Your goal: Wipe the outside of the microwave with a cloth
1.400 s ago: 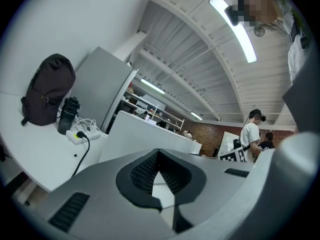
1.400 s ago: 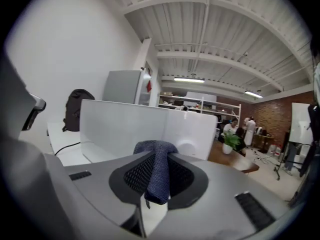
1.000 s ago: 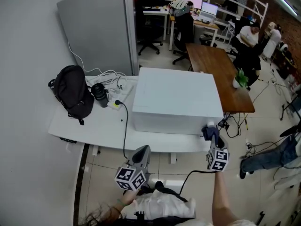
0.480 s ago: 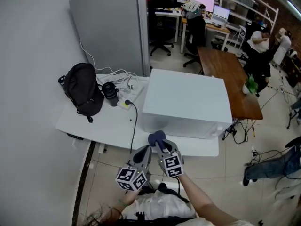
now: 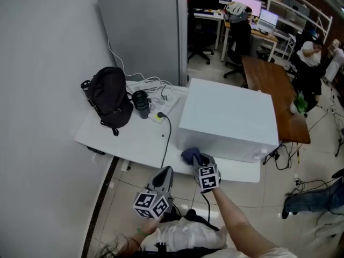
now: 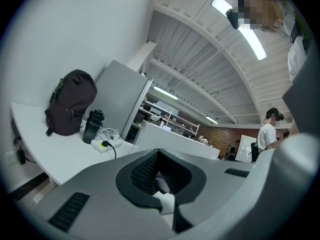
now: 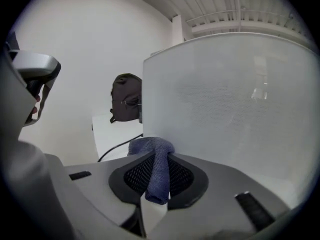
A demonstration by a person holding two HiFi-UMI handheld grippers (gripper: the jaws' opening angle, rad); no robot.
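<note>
**Head view:** The white microwave [image 5: 226, 120] sits on a white table [image 5: 121, 141]. The right gripper [image 5: 198, 161] is at the microwave's front face, by the lower left corner, and it pinches a blue cloth [image 5: 191, 155] that lies right up against that face. The left gripper [image 5: 163, 173] hangs below the table edge, well apart from the microwave. Left of the microwave are a black backpack [image 5: 110, 97], a dark bottle [image 5: 141, 102] and a power strip [image 5: 161, 112].

**Left gripper view:** The left gripper [image 6: 159, 176] has its jaws pressed together with nothing between them. The microwave [image 6: 175, 140] stands ahead, with the backpack [image 6: 70, 101] and bottle [image 6: 92, 125] to its left.

**Right gripper view:** The right gripper [image 7: 159, 181] is clamped on the cloth [image 7: 156, 166], whose bunched top rises at the microwave's [image 7: 235, 109] left front edge. The backpack [image 7: 125, 104] shows beyond that edge.
</note>
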